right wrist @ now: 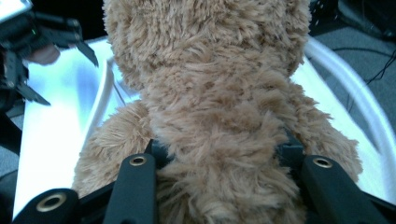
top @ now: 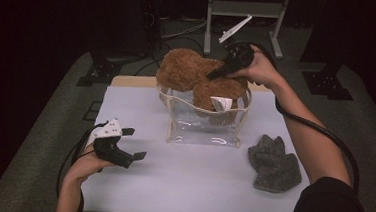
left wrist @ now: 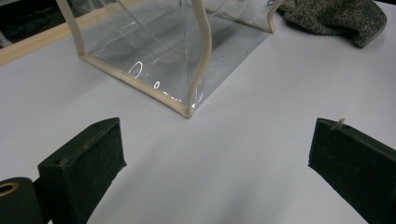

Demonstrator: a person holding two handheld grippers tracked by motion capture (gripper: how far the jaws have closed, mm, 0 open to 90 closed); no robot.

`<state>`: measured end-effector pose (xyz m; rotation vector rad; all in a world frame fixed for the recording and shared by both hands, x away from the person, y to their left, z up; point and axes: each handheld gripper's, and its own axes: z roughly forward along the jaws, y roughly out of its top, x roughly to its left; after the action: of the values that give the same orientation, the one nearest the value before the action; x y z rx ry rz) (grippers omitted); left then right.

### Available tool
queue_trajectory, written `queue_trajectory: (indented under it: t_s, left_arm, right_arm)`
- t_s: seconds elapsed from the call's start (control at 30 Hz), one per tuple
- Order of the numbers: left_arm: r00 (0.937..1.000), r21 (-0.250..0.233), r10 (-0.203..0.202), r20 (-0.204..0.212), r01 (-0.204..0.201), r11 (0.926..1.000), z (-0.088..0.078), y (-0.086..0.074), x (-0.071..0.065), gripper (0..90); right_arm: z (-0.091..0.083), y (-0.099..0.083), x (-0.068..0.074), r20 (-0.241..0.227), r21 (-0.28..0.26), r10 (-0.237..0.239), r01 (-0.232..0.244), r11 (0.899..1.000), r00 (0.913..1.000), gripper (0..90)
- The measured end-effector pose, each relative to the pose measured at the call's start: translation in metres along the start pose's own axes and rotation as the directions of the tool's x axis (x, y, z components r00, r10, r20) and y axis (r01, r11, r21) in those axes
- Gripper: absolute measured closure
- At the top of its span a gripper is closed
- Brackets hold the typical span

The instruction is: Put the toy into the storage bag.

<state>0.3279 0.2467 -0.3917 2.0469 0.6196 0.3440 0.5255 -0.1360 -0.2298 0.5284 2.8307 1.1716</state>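
Right hand-held gripper (top: 217, 73) closed onto the brown plush bear (top: 198, 79), jaws pressed into the fur on either side of its body in the right gripper view, holding it half inside the top of the clear bag with cream trim (top: 205, 122) standing at the far middle of the white worktop (top: 181, 180), white tag (top: 221, 104) hanging at the bag's rim. Left hand-held gripper (top: 134, 143) spread wide with nothing between its jaws, low over the near-left worktop, well apart from the bag. Grey knitted cloth (top: 274, 164) lying flat right of the bag, near but not touching.
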Motion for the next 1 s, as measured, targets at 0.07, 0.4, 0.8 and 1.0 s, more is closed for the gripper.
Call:
queue_trajectory:
  t_s: [0.07, 0.4, 0.8, 1.0]
  left_arm:
    - [1.0000, 0.001, 0.001, 0.000, -0.001, 1.0000, 0.000, 0.000, 0.000, 2.7]
    - [1.0000, 0.006, -0.001, 0.004, 0.001, 1.0000, 0.000, -0.001, 0.000, 2.7]
    - [1.0000, 0.012, -0.001, 0.007, 0.001, 0.9999, 0.002, -0.001, -0.001, 2.7]
    - [1.0000, 0.008, -0.003, 0.007, 0.003, 1.0000, 0.001, -0.002, -0.001, 2.7]
  right_arm:
    - [0.005, -0.006, -0.001, -0.002, 0.010, 0.003, -0.003, 1.000, 1.0000, 55.2]
    - [0.022, -0.027, -0.004, -0.013, 0.075, 0.032, -0.031, 0.997, 0.9994, 55.2]
    - [0.037, -0.037, -0.003, -0.005, 0.131, 0.048, -0.047, 0.990, 0.9989, 48.0]
    - [0.037, -0.035, -0.003, 0.003, 0.121, 0.049, -0.049, 0.991, 0.9988, 37.2]
